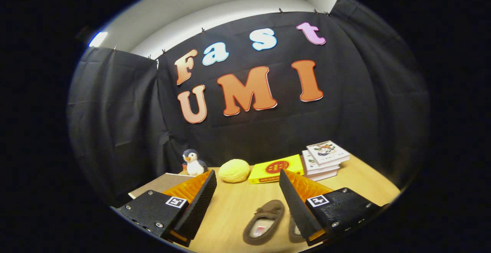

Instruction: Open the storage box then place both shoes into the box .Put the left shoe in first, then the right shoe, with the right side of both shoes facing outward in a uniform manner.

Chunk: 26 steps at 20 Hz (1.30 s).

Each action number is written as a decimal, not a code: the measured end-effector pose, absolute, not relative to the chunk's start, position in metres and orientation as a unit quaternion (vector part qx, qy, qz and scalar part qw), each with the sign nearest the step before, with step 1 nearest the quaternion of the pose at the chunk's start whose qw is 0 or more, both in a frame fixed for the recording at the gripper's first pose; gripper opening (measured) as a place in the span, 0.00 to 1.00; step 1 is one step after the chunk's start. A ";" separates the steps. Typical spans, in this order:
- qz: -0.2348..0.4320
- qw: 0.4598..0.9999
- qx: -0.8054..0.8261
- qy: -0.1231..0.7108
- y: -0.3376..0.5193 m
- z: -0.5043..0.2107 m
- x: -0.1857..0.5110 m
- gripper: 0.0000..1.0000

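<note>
My gripper (247, 178) is open, held above the wooden table (234, 203) with nothing between its fingers. Below the gap between the fingers lies a brown moccasin shoe (264, 222), toe pointing away from me, its pale lining showing. A second brown shoe (294, 232) lies beside it and is mostly hidden behind the right finger (293, 203). A flat brown panel (161, 184), partly covered by the left finger (201, 203), lies at the table's left edge; I cannot tell if it belongs to the storage box.
Along the back of the table stand a small penguin plush (193, 163), a round yellow ball-like object (234, 170), a yellow flat box (275, 168) and a stack of books (324, 159). Black cloth walls close in behind and on both sides.
</note>
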State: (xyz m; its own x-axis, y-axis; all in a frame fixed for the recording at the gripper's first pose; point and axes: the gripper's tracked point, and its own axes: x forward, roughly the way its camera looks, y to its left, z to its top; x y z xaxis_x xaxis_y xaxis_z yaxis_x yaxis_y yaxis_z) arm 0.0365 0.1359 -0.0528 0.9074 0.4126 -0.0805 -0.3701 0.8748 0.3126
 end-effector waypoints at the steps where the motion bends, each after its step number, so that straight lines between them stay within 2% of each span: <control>1: 0.222 0.959 0.159 0.082 0.150 -0.057 0.038 0.98; 8: 0.363 0.875 0.256 0.190 0.257 -0.097 0.026 0.98; 14: 0.451 0.795 0.284 0.290 0.308 -0.131 0.009 0.98; 17: 0.490 0.733 0.327 0.342 0.331 -0.138 -0.001 0.98; 20: 0.490 0.683 0.373 0.393 0.347 -0.151 -0.001 0.98; 26: 0.480 0.629 0.417 0.447 0.359 -0.176 0.007 0.98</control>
State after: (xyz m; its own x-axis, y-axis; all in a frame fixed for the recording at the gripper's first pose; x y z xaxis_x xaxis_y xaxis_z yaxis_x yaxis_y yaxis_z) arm 0.0071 0.3594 -0.1758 0.1385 0.9770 -0.1623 -0.2320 0.1914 0.9537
